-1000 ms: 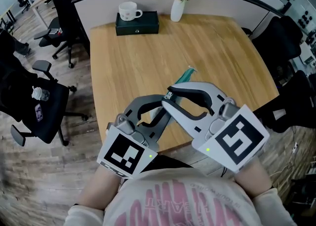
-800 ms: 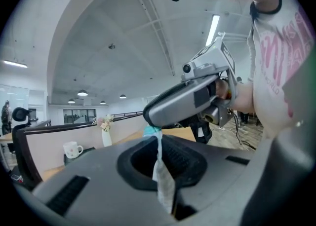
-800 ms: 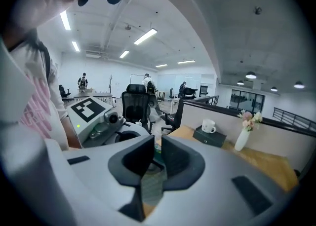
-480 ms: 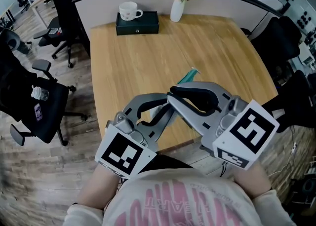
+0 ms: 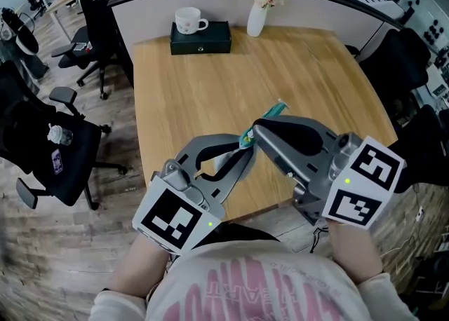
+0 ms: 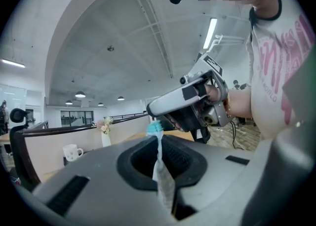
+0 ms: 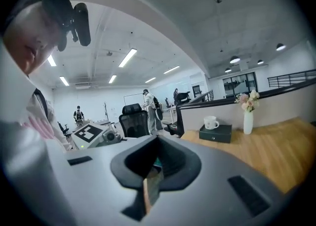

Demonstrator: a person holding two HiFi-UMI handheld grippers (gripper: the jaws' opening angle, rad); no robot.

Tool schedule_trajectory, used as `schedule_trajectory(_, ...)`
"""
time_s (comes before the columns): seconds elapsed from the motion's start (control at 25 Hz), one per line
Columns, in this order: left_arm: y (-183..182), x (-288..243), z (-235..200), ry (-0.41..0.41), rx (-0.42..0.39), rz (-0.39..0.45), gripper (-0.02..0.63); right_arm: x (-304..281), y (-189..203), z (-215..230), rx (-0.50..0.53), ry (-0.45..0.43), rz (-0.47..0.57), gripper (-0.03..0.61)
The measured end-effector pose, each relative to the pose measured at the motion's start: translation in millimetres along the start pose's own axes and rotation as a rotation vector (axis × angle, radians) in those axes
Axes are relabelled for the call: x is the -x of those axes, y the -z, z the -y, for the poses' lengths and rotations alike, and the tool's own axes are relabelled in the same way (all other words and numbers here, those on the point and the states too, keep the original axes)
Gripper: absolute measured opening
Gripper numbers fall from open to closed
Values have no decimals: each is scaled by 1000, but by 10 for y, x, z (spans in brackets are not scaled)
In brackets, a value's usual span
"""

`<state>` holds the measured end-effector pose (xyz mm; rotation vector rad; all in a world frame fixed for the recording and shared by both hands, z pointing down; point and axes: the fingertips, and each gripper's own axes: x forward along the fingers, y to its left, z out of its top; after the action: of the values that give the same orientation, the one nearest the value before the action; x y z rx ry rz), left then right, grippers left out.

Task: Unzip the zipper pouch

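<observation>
The teal zipper pouch (image 5: 271, 111) hangs above the wooden table (image 5: 189, 95), stretched between my two grippers. My left gripper (image 5: 242, 151) is shut on one edge of it; in the left gripper view the pouch (image 6: 159, 163) stands edge-on between the jaws, its teal end (image 6: 155, 127) at the top. My right gripper (image 5: 257, 130) has just been closing and is now shut on a thin strip of the pouch (image 7: 151, 186). The two gripper tips nearly meet. The right gripper (image 6: 157, 110) faces the left one closely. Most of the pouch is hidden behind the jaws.
At the table's far edge, a white cup (image 5: 189, 19) stands on a dark box (image 5: 201, 37), with a white vase of flowers (image 5: 257, 15) beside it. Black office chairs (image 5: 49, 151) stand left of the table, another (image 5: 401, 60) at the right.
The right gripper's jaws have closed onto the pouch, and the gripper has rolled and risen a little. The left gripper has stayed put, still shut on the pouch.
</observation>
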<state>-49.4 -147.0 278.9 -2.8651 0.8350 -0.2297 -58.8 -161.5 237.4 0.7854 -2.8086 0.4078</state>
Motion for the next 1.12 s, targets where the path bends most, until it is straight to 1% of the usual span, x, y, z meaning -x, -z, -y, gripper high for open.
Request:
schedule_trajectory(0.24,34,-4,-42,-16,9,-5,12,-4,25,60,-11,17,37,-2)
schedule_trajectory(0.36,21,-81,-79,-40,17,-5,12,18,8,151,-20,4,54,-2)
schedule_trajectory(0.48,7,-184,-114,-69,31,-9,12,57,-14,263,-19,-17,61,-2)
schedule_trajectory(0.72,-82,-405,-217,-158,70,-14,12,144,-141,503,-15,-86,61,-2)
schedule_trajectory(0.88,-104,-509,-291,-208,113,-13,12,212,-220,725,-48,-119,77,-2)
schedule_trajectory(1.12,-220,-639,-348,-254,93,-13,12,285,-308,875,-49,-174,91,-2)
